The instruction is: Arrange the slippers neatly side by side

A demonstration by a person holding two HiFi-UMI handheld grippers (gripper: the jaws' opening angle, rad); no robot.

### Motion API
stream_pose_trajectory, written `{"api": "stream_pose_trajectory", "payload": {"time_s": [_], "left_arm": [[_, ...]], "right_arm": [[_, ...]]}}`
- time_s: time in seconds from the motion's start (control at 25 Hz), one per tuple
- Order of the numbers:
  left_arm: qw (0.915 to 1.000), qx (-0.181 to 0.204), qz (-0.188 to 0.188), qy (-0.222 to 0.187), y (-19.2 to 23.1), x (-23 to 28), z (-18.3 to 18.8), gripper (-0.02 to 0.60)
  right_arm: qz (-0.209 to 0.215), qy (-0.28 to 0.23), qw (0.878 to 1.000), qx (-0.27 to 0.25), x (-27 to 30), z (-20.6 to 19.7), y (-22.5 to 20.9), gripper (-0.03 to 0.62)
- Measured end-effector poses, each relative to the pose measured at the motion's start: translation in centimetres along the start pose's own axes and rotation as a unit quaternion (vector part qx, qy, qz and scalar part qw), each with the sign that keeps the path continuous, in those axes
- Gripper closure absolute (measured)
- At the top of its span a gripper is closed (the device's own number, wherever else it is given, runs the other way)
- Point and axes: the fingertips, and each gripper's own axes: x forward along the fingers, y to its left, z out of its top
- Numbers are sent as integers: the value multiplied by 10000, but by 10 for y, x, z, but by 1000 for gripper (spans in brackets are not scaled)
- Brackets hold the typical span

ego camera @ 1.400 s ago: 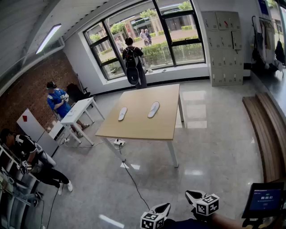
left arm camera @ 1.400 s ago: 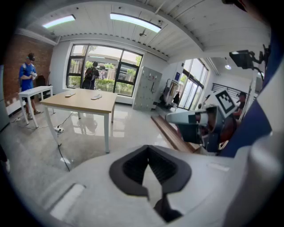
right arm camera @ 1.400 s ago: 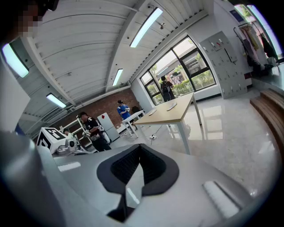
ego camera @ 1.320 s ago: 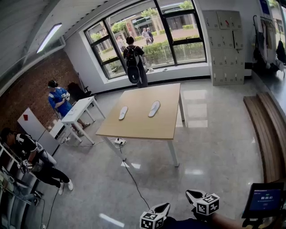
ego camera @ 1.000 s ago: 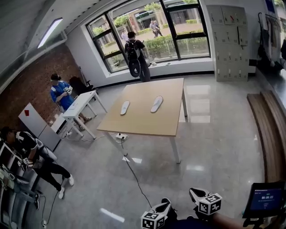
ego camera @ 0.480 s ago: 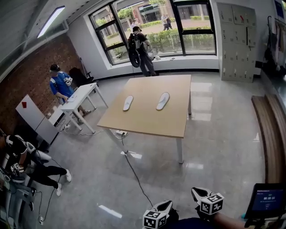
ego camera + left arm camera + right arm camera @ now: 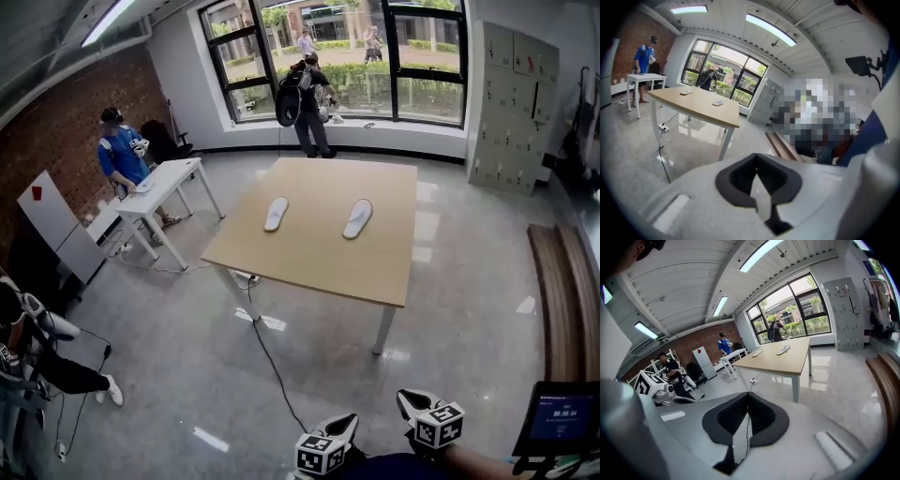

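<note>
Two white slippers lie apart on the wooden table (image 7: pixel 319 267), the left slipper (image 7: pixel 276 214) and the right slipper (image 7: pixel 358 217), toes pointing toward the window. Both grippers are low at the bottom of the head view, far from the table: the left gripper (image 7: pixel 343 425) and the right gripper (image 7: pixel 405 401). In the left gripper view, the left gripper (image 7: pixel 757 159) is shut on nothing, with the table (image 7: pixel 701 108) far ahead. In the right gripper view, the right gripper (image 7: pixel 747 397) is shut and empty, and both slippers (image 7: pixel 783 349) show small on the table.
A black cable (image 7: pixel 270 361) runs across the floor from under the table. A small white table (image 7: pixel 157 185) and a person in blue (image 7: pixel 116 152) are at left. Someone with a backpack (image 7: pixel 305 94) stands by the window. A wooden bench (image 7: pixel 562 295) and lockers (image 7: pixel 514 103) line the right.
The head view has tilted down and closed in, so the table and slippers sit lower and larger. Both grippers stay at the bottom edge, still shut.
</note>
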Motion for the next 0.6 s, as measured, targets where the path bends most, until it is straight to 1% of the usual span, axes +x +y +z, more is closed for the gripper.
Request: {"api": "stream_pose_trajectory", "payload": {"time_s": [0.2,0.28,0.32,0.4,0.48,0.52,0.6], "left_arm": [[9991,-393,72,-113,53,-11,9,578],[9992,-370,98,-75,69,-16,10,578],[9996,-273,97,-9,76,-20,9,578],[9997,53,57,239,90,-35,0,578],[9977,321,57,599,108,-61,-25,577],[9965,329,120,765,115,-78,-38,577],[9944,153,346,991,127,-113,-57,578]], "right_arm": [[132,293,9989,-345,50,15,29,583],[207,358,9980,-481,66,22,39,583],[238,380,9976,-523,74,26,44,583],[270,408,9970,-608,88,36,52,583],[290,429,9961,-714,98,43,57,583],[309,444,9957,-758,100,44,60,583],[341,474,9952,-785,101,44,64,583]]}}
